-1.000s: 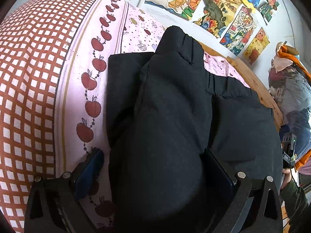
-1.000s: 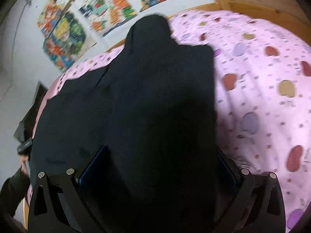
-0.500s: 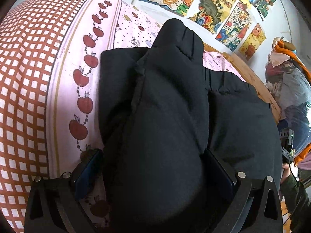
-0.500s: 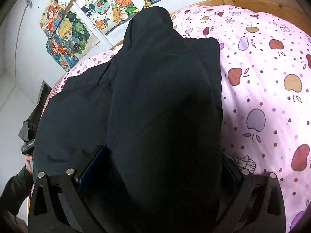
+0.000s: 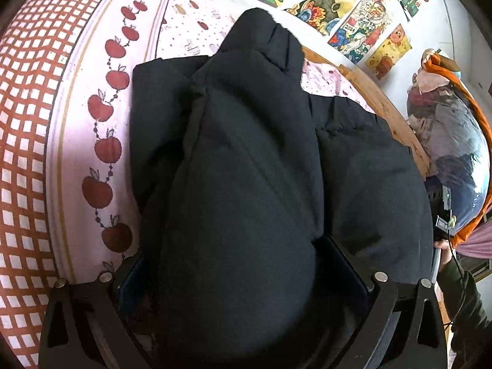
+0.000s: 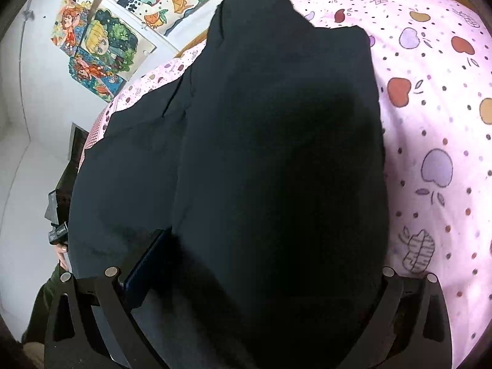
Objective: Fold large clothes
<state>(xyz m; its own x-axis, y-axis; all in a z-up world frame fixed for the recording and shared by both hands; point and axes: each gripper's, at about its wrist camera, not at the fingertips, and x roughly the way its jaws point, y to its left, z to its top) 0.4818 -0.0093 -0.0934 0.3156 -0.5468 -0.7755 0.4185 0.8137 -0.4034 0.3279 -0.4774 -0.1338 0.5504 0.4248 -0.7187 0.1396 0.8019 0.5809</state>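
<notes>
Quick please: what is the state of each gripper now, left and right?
Left gripper: closed on a thick fold of the black jacket.
Right gripper: closed on the black jacket too.

Black jacket [image 5: 246, 160], plain, no print, faint stitched seams. Under jacket: pink bedsheet [image 6: 436, 141] scattered with red, purple and mustard apples plus small dots. Left of jacket: pale pink border strip [image 5: 101, 141] with chain of dark red apples, then red-and-white check blanket [image 5: 24, 107]. Beyond jacket: white wall, bright multicolour cartoon posters [image 6: 101, 46], oranges, greens, yellows.
</notes>
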